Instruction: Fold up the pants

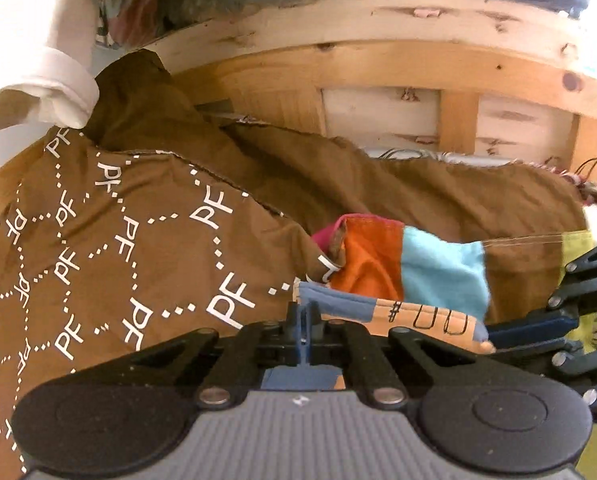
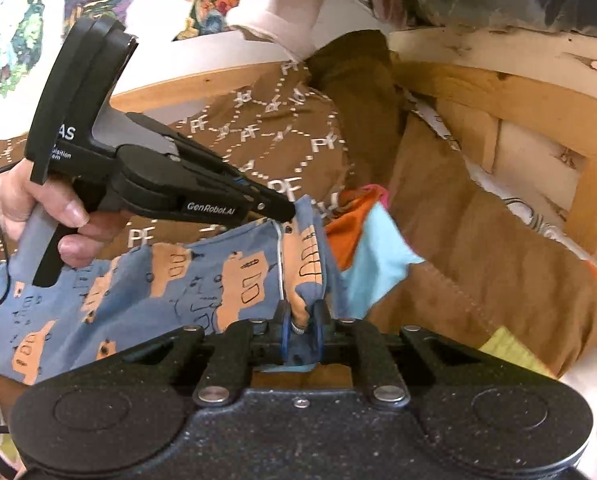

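- Pants (image 2: pixel 98 300): blue, orange-patched, lying across a brown cloth (image 1: pixel 118 240) on the bed.
- Left claw (image 1: pixel 304 330) clenched on the hem; right claw (image 2: pixel 300 316) pinching a bunched fold.
- Best kept taut, both corners level, before laying over.
- Readable: "PF" on cloth, "GenRobot.AI" on left claw.

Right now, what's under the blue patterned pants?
Under the blue patterned pants lies the brown PF-print cloth, with a colour-block fabric at their end. Whatever sits beneath that cloth is covered.
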{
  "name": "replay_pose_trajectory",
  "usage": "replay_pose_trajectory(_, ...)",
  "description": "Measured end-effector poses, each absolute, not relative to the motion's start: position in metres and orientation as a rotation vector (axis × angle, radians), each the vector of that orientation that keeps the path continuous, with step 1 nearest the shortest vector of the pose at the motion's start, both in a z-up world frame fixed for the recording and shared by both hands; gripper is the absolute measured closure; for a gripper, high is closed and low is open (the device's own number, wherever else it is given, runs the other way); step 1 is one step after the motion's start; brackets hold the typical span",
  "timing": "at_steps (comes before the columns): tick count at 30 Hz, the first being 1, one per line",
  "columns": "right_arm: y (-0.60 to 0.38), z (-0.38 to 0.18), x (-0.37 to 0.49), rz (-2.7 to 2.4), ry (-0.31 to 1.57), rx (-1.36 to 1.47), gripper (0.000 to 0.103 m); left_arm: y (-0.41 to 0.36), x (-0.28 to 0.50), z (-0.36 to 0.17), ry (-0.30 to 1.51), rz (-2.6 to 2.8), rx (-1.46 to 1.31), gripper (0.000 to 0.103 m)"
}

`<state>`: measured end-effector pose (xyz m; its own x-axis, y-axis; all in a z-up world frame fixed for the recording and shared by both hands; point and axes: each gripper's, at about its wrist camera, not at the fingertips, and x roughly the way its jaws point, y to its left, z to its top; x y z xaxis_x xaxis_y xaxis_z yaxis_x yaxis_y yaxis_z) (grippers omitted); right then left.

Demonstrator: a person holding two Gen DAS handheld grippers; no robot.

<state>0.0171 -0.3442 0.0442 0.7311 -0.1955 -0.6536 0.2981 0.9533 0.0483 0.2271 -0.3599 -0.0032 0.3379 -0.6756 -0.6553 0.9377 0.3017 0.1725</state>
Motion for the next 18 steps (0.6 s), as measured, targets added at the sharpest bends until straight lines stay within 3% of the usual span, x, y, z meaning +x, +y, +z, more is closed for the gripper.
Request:
replay_pose_trajectory(5, -0.354, 0.037, 0.024, -0.288, 0.731, 0.166, 0.090, -0.361, 0.224, -0.011, 0.499, -1.112, 0.584, 0.099)
replay_pose_trajectory(6, -0.354, 0.037, 0.023, -0.292, 0.733, 0.160, 0.087, -0.358, 0.224, -0.011, 0.492, -1.110, 0.578, 0.094)
replay_pose_trajectory(9, -0.354, 0.038, 0.017, -0.309, 0.720, 0.145, 0.066, -0.346, 0.227, -0.004, 0.474, -1.076, 0.551, 0.061)
replay_pose_trajectory(12, -0.347, 0.039, 0.010, -0.320, 0.707, 0.069, 0.053, -0.317, 0.233, 0.007, 0.476, -1.001, 0.487, 0.053)
replay_pose_trajectory(13, -0.341, 0.039, 0.009, -0.311, 0.700, 0.024, 0.047, -0.303, 0.233, 0.009, 0.480, -0.967, 0.459, 0.043)
replay_pose_trajectory(15, -0.332, 0.039, 0.010, -0.292, 0.694, -0.051, 0.035, -0.268, 0.229, 0.010, 0.495, -0.882, 0.421, 0.034)
replay_pose_trajectory(16, -0.327, 0.038, 0.012, -0.282, 0.693, -0.100, 0.029, -0.253, 0.225, 0.008, 0.492, -0.849, 0.416, 0.033)
replay_pose_trajectory(18, -0.317, 0.037, 0.020, -0.284, 0.685, -0.214, 0.026, -0.218, 0.210, 0.001, 0.480, -0.769, 0.440, 0.032)
